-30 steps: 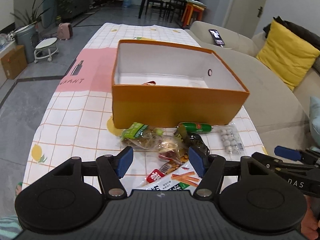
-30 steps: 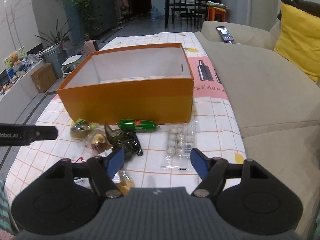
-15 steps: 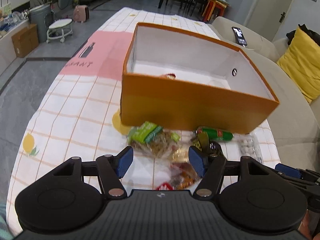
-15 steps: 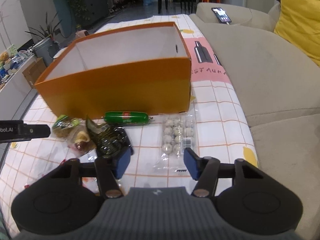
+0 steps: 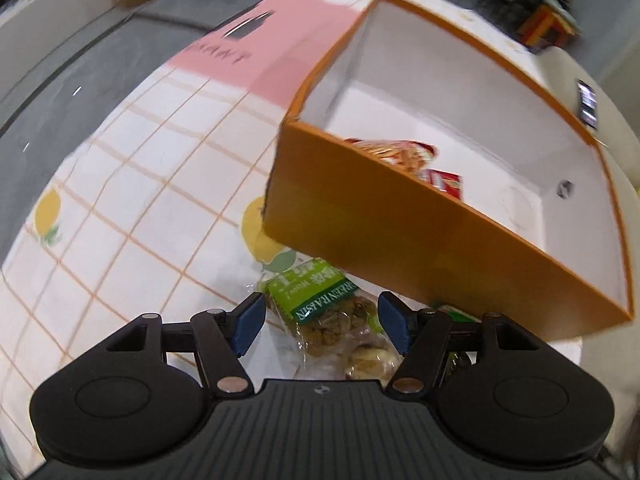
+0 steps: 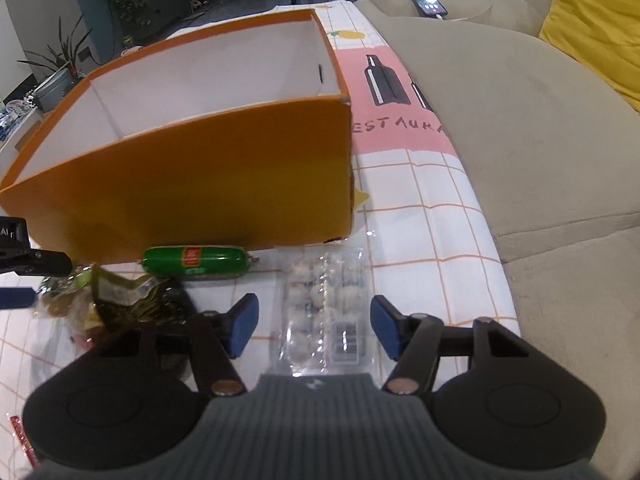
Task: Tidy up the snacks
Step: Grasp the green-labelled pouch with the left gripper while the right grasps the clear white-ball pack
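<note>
An orange box (image 5: 420, 248) with a white inside stands on the checked tablecloth and holds an orange snack bag (image 5: 404, 156) and a red packet (image 5: 444, 182). In front of it lie loose snacks. My left gripper (image 5: 322, 318) hangs just over a green raisin pack (image 5: 324, 300), jaws opening, pads apart from it. My right gripper (image 6: 313, 324) hovers over a clear pack of white balls (image 6: 324, 304), jaws opening around it without pressing. A green sausage (image 6: 198, 260) and a dark green pouch (image 6: 140, 304) lie left of that pack. The left gripper (image 6: 24, 280) shows at the left edge of the right wrist view.
A beige sofa (image 6: 520, 120) runs along the table's right side, with a phone (image 6: 426, 0) and a yellow cushion (image 6: 592, 20) on it. The tablecloth (image 5: 140, 200) stretches left of the box. Grey floor lies beyond the table's left edge.
Both grippers have come forward and down toward the loose snacks. The left one rolled, so the box looks tilted. The right jaws narrowed, then widened again.
</note>
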Tool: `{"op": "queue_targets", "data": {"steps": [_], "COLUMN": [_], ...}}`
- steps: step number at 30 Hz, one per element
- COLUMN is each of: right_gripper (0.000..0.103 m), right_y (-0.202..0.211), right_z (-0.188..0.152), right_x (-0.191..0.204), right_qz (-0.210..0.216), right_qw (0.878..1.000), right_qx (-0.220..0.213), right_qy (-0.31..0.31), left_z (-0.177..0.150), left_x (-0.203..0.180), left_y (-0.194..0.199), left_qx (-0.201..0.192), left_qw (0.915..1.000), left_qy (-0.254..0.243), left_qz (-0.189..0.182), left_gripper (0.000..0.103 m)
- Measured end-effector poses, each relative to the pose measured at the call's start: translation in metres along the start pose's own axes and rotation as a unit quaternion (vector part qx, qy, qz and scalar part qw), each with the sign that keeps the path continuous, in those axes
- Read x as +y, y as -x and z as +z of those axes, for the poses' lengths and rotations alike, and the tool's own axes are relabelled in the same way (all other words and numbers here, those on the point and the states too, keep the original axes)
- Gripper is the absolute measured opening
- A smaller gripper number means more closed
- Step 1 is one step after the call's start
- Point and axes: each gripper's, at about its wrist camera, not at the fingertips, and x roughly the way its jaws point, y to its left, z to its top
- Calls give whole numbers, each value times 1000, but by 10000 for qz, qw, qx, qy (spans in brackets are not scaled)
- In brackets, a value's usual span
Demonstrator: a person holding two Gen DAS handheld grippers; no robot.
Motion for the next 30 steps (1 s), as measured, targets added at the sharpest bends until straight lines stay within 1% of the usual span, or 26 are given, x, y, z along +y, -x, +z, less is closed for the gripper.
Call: {"op": "queue_targets", "data": {"steps": [1, 2, 3, 5, 10, 12, 13, 15, 17, 18, 19, 20, 21, 23, 24, 25, 26, 28, 30], "right_gripper": [61, 61, 61, 61, 61, 60, 60, 59, 59, 59, 59, 59, 59, 59, 59, 59, 60, 63, 65], "right_y": [-3, -5, -6, -9, -8, -6, -5, -4, -3, -3, -2, -2, -1, 1, 2, 4, 6, 7, 6], "right_z": [1, 1, 1, 0, -4, -6, -8, -11, -13, -13, -12, -12, -12, -11, -10, -8, -7, -4, -2], "right_x": [-1, -2, -3, -4, -1, 1, 2, 3, 2, 2, 0, -1, -2, -3, -4, -4, -4, -5, -6], "right_qz": [-2, 11, 31, 62, 98, 103, 102, 93, 79, 89, 113, 137, 159, 175, 182, 182, 184, 197, 183], "right_qw": [10000, 10000, 10000, 9999, 9999, 9998, 9997, 9995, 9995, 9996, 9997, 9997, 9997, 9998, 9998, 9998, 9998, 9998, 9998], "right_qx": [27, 46, 67, 105, 104, 108, 110, 111, 118, 132, 141, 152, 152, 113, 86, 64, 50, 31, 59], "right_qy": [-19, -38, -53, -57, 85, 164, 215, 274, 277, 241, 193, 142, 87, 23, 10, 1, -9, -36, -67], "left_z": [1, 2, 3, 2, -3, -4, -5, -6, -5, -5, -4, -2, -1, 3, 4, 5, 6, 9, 10], "left_x": [0, 1, 2, 2, 11, 21, 25, 33, 39, 41, 45, 48, 52, 58, 60, 60, 60, 61, 61], "left_y": [-3, -5, -6, -5, 2, 4, 4, 5, 6, 7, 9, 11, 13, 15, 15, 14, 13, 8, 4], "left_qx": [28, 29, 26, 14, 242, 403, 483, 511, 519, 535, 526, 493, 474, 470, 435, 413, 422, 420, 373], "left_qw": [9999, 9999, 9998, 10000, 9989, 9979, 9971, 9958, 9939, 9929, 9933, 9950, 9967, 9983, 9984, 9983, 9981, 9975, 9963], "left_qy": [94, 161, 183, 46, -389, -502, -592, -703, -863, -916, -878, -778, -631, -255, -66, 88, 216, 504, 710], "left_qz": [40, 28, 44, 24, -46, 13, 60, 272, 447, 541, 538, 394, 172, -229, -353, -411, -393, -244, -302], "left_gripper": [82, 85, 86, 87, 87, 85, 81, 80, 72, 72, 71, 72, 73, 82, 83, 84, 84, 85, 85]}}
